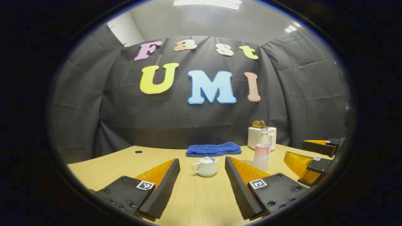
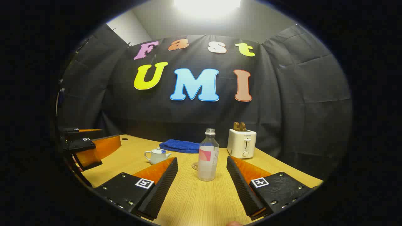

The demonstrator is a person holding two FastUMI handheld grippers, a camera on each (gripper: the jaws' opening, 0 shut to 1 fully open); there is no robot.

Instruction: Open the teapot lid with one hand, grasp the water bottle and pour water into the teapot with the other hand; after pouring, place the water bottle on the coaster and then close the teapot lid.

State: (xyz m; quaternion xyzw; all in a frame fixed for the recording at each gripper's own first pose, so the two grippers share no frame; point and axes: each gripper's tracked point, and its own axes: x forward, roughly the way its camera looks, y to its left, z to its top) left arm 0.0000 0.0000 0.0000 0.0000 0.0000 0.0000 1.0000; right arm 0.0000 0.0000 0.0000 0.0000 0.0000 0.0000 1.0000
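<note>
A small white teapot with its lid on stands on the wooden table, straight ahead of my left gripper, which is open and short of it. The clear water bottle, uncapped and upright, stands ahead of my right gripper, also open with nothing between its fingers. A round coaster lies on the table just behind the bottle to its left. In the right gripper view the teapot sits to the left. The bottle appears right of the teapot in the left gripper view.
A folded blue towel lies behind the teapot. A white toaster with bread in it stands at the back right. The other gripper shows at the right edge of the left gripper view and at the left edge of the right one.
</note>
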